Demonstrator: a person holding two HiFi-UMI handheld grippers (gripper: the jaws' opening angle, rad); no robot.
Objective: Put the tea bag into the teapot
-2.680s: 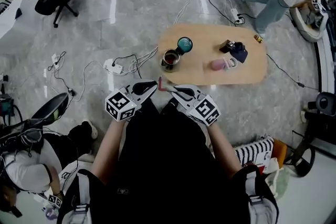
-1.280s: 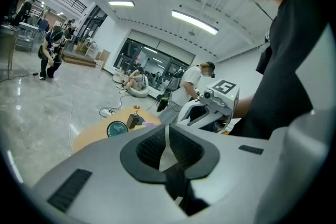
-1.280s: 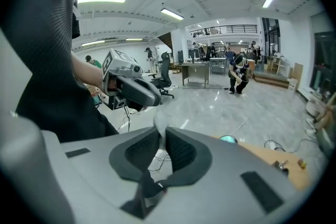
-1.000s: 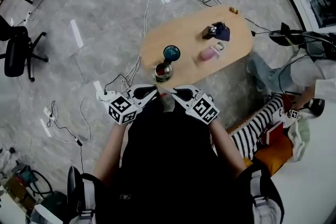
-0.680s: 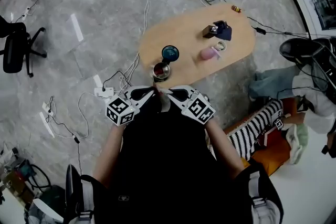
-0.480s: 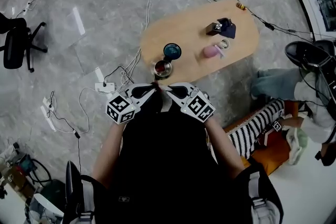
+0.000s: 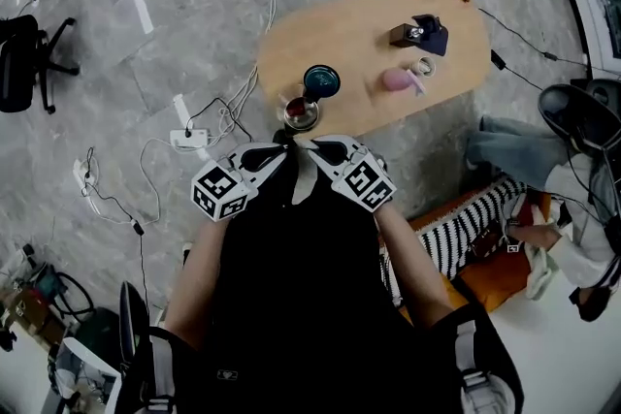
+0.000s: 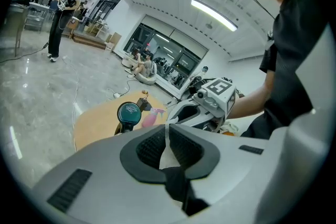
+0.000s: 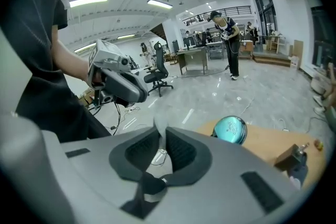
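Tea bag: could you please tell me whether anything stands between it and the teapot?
Nothing visible does. The left gripper and right gripper both pinch the tea bag just short of the table. The teapot sits at the near edge, mouth open, with the teal disc beyond it.

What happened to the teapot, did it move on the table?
No. The teapot still sits at the table's near end, right beside the teal round thing; only the head camera's view turned.

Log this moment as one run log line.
left gripper: shut on tea bag | right gripper: shut on tea bag | teapot: on table, untouched
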